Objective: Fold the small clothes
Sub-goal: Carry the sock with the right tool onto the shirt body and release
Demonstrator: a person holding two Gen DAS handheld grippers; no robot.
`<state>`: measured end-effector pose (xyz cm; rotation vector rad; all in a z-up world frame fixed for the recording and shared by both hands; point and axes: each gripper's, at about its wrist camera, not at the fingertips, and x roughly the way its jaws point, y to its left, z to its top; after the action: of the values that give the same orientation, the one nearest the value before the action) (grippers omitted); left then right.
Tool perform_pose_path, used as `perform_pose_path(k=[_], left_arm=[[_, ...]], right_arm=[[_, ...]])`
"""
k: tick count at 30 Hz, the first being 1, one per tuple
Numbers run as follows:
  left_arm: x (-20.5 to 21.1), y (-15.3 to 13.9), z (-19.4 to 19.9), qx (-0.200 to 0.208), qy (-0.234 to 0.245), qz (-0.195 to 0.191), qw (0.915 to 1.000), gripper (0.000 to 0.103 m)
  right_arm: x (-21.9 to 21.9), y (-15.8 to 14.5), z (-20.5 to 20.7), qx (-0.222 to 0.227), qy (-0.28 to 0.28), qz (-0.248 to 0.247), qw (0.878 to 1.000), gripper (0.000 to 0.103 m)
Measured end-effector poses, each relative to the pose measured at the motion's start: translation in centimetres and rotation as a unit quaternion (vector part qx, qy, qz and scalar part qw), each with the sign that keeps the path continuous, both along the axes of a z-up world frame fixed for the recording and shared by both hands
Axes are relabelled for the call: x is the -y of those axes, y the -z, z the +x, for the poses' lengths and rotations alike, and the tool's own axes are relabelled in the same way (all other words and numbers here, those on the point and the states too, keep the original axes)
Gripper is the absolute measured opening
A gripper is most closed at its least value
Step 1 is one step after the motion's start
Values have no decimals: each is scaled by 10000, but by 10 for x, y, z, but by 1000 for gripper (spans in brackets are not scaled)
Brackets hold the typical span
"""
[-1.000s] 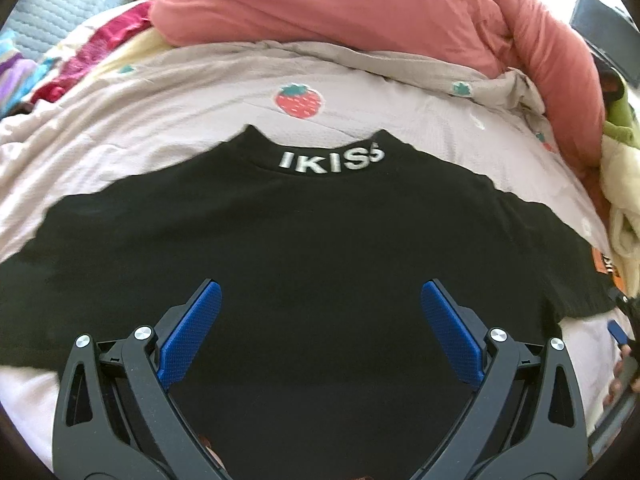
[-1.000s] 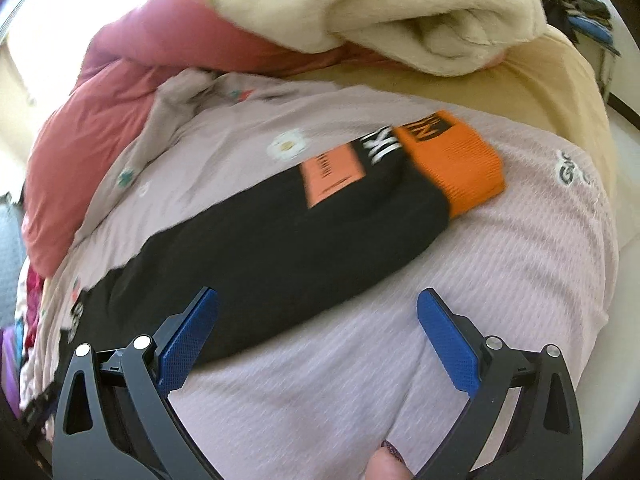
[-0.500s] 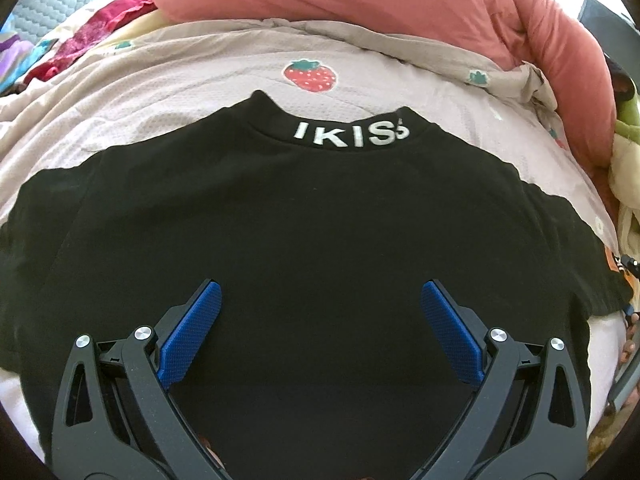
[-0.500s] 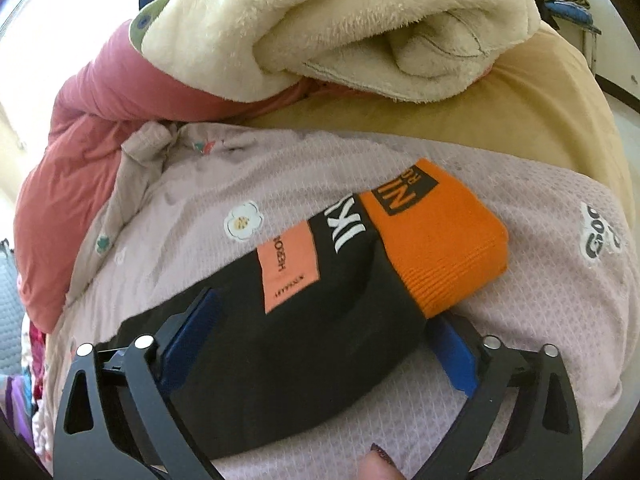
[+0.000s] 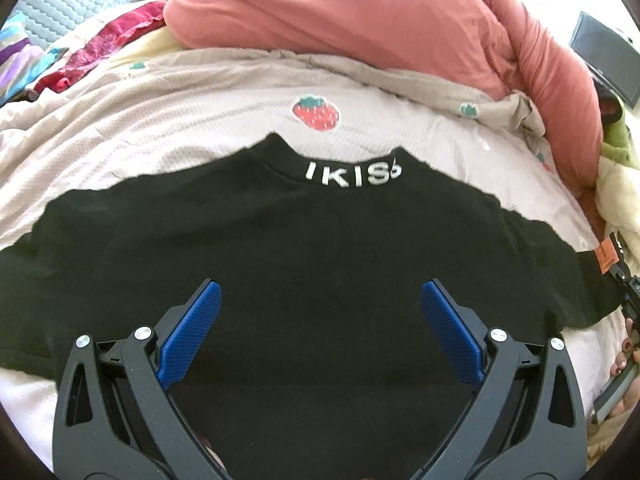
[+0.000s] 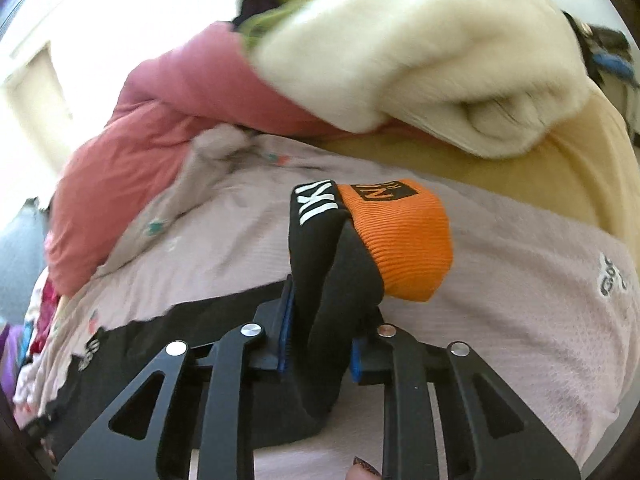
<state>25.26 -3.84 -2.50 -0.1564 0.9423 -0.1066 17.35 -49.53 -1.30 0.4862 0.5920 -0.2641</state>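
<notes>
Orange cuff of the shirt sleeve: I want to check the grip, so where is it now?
In the right wrist view the orange cuff sits just past the right gripper, which pinches the black sleeve behind it, above the pink bedspread.

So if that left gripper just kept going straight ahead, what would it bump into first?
Probably the black shirt itself: the open left gripper points across its back toward the white-lettered collar, though its height above the cloth is hard to judge.

You face a bed spread with a pale pink quilt (image 5: 400, 128) bearing a strawberry patch (image 5: 315, 111). A salmon duvet (image 5: 360, 20) lies bunched along the far side, a cream fleece blanket (image 6: 420, 60) heaped at right. Daylight floods in, washing out the far wall.
</notes>
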Motion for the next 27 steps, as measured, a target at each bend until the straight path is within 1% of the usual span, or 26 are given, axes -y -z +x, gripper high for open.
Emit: perform_pose_path(k=[9,13,16,19,27], left_arm=[[-18,-10,-5,12,-104,-211,9997,94],[-28,-14,-7,50,-180,-302,9994,94],[-36,-13,-8,27,-227,-446,9987,94],[-46,-14,-8,2,-323,-516,9981,94],[-72,-18,-9,16,-590,-705,9958,94]], right_arm=[[-74,-29,18,360,-882,-343,9949,17],[-106,-38,23,407,-1187,-431,9912,17],[-129,-44,29,450,-1417,-471,9878,17],[-151,-49,34,447,-1637,-548,9840,17],[-225,-48,50,283,-2249,-1114,9676,17]])
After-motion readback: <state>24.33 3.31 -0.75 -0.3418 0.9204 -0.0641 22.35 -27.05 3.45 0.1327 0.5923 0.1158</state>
